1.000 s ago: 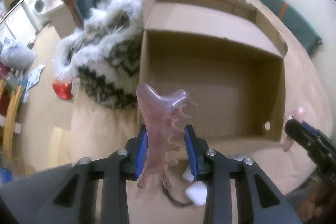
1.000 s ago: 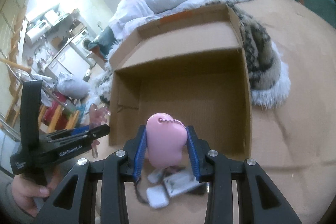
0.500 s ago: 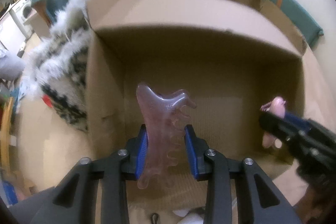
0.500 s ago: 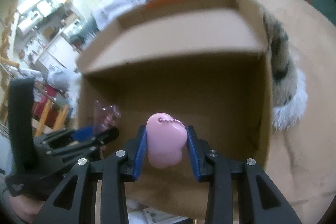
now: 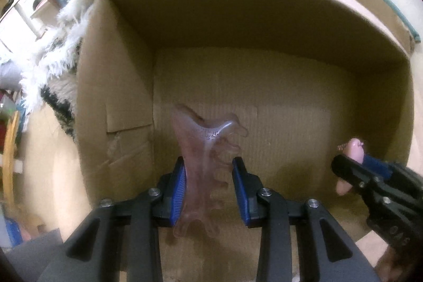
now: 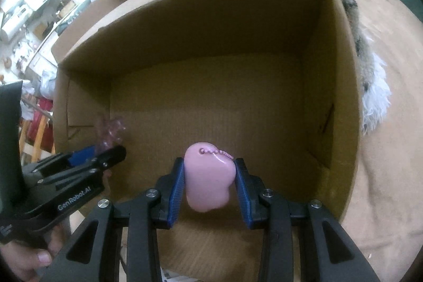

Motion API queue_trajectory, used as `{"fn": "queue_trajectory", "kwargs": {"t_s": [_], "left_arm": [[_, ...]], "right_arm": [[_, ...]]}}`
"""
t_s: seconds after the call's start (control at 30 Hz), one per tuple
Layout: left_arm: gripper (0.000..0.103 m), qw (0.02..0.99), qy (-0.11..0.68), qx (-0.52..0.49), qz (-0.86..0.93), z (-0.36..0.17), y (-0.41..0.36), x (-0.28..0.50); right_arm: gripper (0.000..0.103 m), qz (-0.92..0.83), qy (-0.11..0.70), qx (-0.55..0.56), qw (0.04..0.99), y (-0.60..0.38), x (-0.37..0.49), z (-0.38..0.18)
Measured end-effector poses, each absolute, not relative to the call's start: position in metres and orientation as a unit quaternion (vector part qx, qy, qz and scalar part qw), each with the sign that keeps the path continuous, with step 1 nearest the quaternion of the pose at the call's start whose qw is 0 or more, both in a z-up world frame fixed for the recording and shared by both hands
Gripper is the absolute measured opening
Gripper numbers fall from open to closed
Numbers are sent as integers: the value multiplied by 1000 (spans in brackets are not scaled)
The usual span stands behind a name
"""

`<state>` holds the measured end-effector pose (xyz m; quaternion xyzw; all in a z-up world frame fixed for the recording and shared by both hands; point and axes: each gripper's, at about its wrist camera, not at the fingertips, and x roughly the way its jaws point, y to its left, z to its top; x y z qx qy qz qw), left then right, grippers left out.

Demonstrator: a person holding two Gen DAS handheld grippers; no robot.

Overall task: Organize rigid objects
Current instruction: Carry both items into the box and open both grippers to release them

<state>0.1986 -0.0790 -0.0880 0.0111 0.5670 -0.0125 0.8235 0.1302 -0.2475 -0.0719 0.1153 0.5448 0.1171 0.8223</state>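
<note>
In the left wrist view, the left hand-held gripper [image 5: 208,186] fills the lower centre, clenched on a translucent pink comb [image 5: 203,165] standing upright between its blue pads. The right hand-held gripper [image 6: 208,186], lower centre of its own view, grips a pink pebble-shaped charm [image 6: 208,179] with a bead chain. Only the right view shows the thumb of the person's left hand [image 6: 29,260], lower left. Both tools reach over the near edge into the open cardboard box [image 5: 264,86]. A furry blanket [image 5: 53,65] lies beyond the box wall, at upper left.
</note>
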Motion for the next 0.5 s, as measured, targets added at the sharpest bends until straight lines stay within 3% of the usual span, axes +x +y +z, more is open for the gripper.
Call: {"fn": "queue_trajectory", "kwargs": {"t_s": [0.5], "left_arm": [[32, 806, 592, 4, -17, -111, -82, 207]], "right_arm": [[39, 116, 548, 114, 821, -249, 132, -72]]}}
